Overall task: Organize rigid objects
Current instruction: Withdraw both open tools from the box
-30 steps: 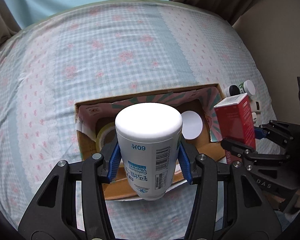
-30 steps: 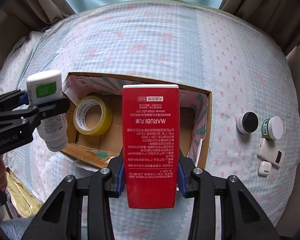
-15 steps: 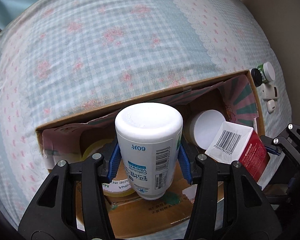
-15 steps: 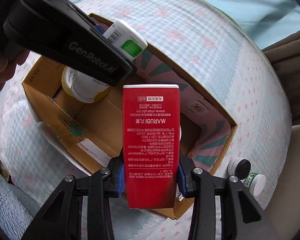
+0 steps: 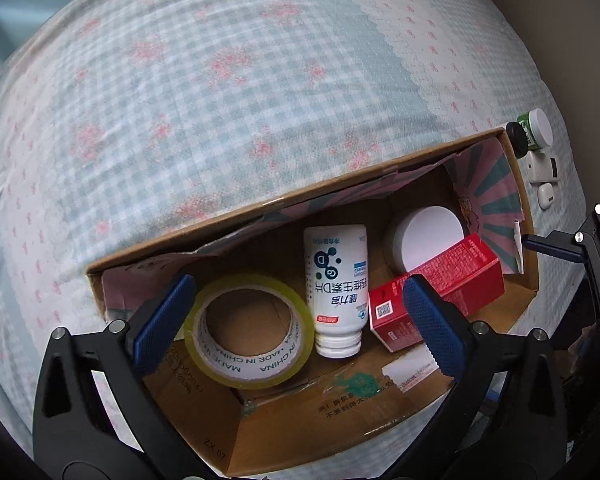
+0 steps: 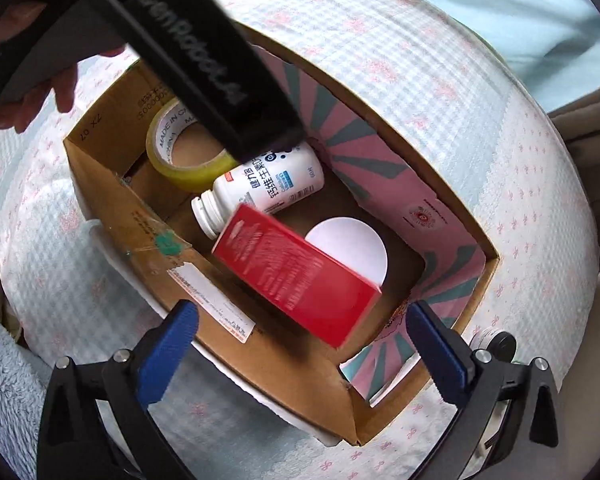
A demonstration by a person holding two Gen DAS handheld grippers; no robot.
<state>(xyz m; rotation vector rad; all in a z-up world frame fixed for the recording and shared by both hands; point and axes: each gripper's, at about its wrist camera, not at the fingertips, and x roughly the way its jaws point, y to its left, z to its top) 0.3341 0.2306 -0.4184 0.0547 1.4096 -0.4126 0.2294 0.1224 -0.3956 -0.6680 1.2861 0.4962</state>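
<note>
An open cardboard box (image 5: 284,420) (image 6: 112,200) sits on the bed. Inside lie a white bottle (image 5: 336,288) (image 6: 268,184), a red carton (image 5: 444,288) (image 6: 296,276), a yellow tape roll (image 5: 248,328) (image 6: 168,144) and a white round lid (image 5: 424,236) (image 6: 352,244). My left gripper (image 5: 296,324) is open and empty above the box. My right gripper (image 6: 300,344) is open and empty above the box's near edge. The red carton looks blurred in the right wrist view.
The bed has a blue checked cover with pink flowers (image 5: 220,80). Right of the box lie a black jar (image 5: 518,140), a green jar with a white lid (image 5: 538,128) and small white items (image 5: 544,168). The left gripper's body (image 6: 196,52) crosses over the box.
Both grippers opened. The white bottle and the red carton left the jaws and now lie inside the box.
</note>
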